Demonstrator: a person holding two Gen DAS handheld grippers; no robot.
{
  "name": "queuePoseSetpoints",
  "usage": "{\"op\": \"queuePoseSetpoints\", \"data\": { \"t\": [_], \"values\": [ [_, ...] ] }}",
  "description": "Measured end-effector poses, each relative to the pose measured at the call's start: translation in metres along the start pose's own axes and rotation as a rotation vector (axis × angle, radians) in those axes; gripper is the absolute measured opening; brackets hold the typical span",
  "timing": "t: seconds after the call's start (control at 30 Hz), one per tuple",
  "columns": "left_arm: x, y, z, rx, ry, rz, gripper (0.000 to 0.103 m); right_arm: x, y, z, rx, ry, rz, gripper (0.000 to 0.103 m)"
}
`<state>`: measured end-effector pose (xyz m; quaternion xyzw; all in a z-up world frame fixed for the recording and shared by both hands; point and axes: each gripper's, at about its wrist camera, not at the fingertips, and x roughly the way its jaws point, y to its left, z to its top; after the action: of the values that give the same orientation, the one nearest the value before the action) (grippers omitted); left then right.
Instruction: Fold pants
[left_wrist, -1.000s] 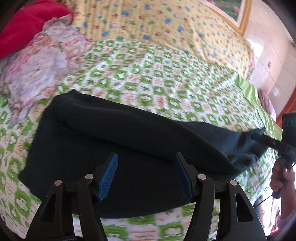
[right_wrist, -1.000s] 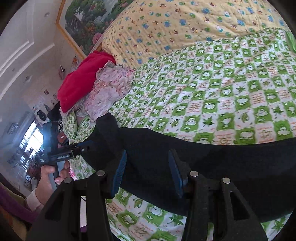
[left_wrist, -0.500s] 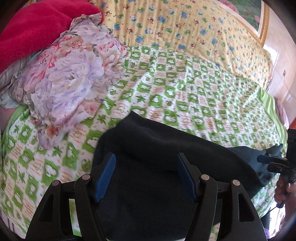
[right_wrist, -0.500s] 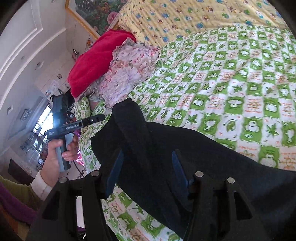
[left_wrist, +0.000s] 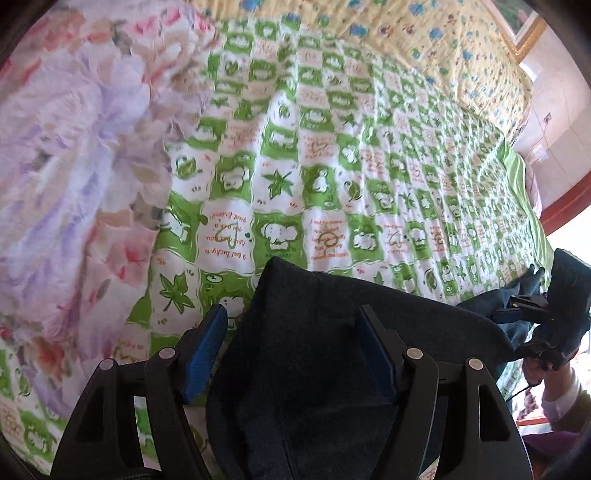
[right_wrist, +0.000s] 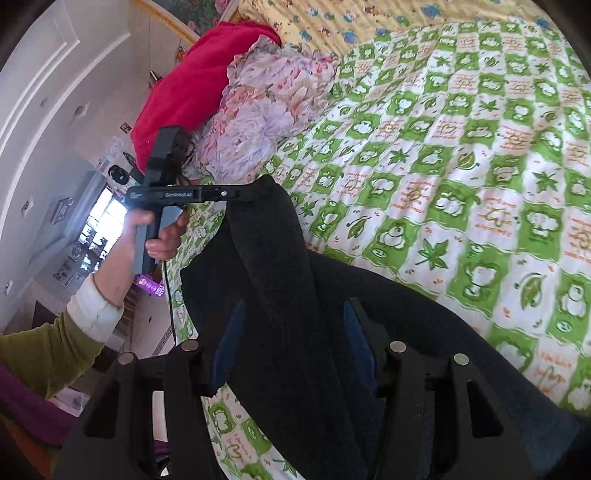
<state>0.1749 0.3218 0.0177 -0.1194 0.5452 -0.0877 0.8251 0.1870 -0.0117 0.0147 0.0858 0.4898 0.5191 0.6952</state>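
Note:
The dark navy pants (left_wrist: 332, 350) lie folded along the near edge of the bed and also show in the right wrist view (right_wrist: 295, 332). My left gripper (left_wrist: 295, 350) has its jaws wide apart, with a raised end of the pants between the blue pads (left_wrist: 207, 347); the pads do not press the cloth. My right gripper (right_wrist: 291, 354) is likewise wide apart, straddling a raised fold of the pants. The right gripper shows at the far right of the left wrist view (left_wrist: 532, 314), at the other end of the pants. The left gripper shows in the right wrist view (right_wrist: 236, 194).
The green-and-white checked bedspread (left_wrist: 369, 166) covers the bed. A floral pillow (left_wrist: 66, 155) lies to the left, with a red blanket (right_wrist: 199, 85) behind it. A yellow quilt (left_wrist: 424, 44) lies at the back. The bed's edge and floor are at the left in the right wrist view.
Both grippers have moved closer to the pants' ends, and the cloth now rises between their jaws. The left gripper swung toward the floral pillow.

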Motion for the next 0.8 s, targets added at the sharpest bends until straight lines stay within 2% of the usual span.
{"op": "queuePoseSetpoints", "data": {
  "t": [0.07, 0.17, 0.2, 0.23, 0.27, 0.3, 0.37, 0.5, 0.67, 0.8],
  "values": [
    [0.008, 0.005, 0.002, -0.014, 0.024, -0.018, 0.070, 0.007, 0.001, 0.003, -0.004, 0.018, 0.008, 0.057],
    [0.010, 0.002, 0.001, 0.016, 0.021, -0.019, 0.058, 0.016, 0.006, 0.007, -0.030, 0.044, 0.003, 0.055],
    [0.008, -0.001, -0.001, 0.032, 0.010, -0.009, 0.046, 0.019, 0.009, 0.008, -0.046, 0.050, 0.003, 0.042],
    [0.005, -0.003, -0.002, 0.047, -0.001, -0.009, 0.038, 0.020, 0.011, 0.008, -0.059, 0.055, -0.002, 0.035],
    [0.001, -0.005, -0.003, 0.051, -0.014, -0.005, 0.026, 0.021, 0.013, 0.008, -0.071, 0.056, -0.013, 0.021],
    [-0.004, -0.006, -0.006, 0.055, -0.037, 0.013, 0.018, 0.022, 0.016, 0.008, -0.083, 0.048, -0.022, 0.012],
    [-0.015, -0.009, -0.010, 0.062, -0.072, 0.015, 0.015, 0.019, 0.020, 0.007, -0.092, 0.027, -0.006, 0.007],
    [-0.041, -0.020, -0.026, 0.088, -0.145, 0.025, 0.010, 0.013, 0.033, 0.003, -0.132, -0.006, 0.005, 0.007],
    [-0.075, -0.038, -0.060, 0.108, -0.246, 0.038, 0.008, 0.002, 0.060, -0.012, -0.239, -0.035, 0.015, 0.007],
    [-0.094, -0.042, -0.094, 0.085, -0.318, 0.053, 0.008, 0.000, 0.075, -0.029, -0.311, -0.031, 0.022, 0.007]
  ]
}}
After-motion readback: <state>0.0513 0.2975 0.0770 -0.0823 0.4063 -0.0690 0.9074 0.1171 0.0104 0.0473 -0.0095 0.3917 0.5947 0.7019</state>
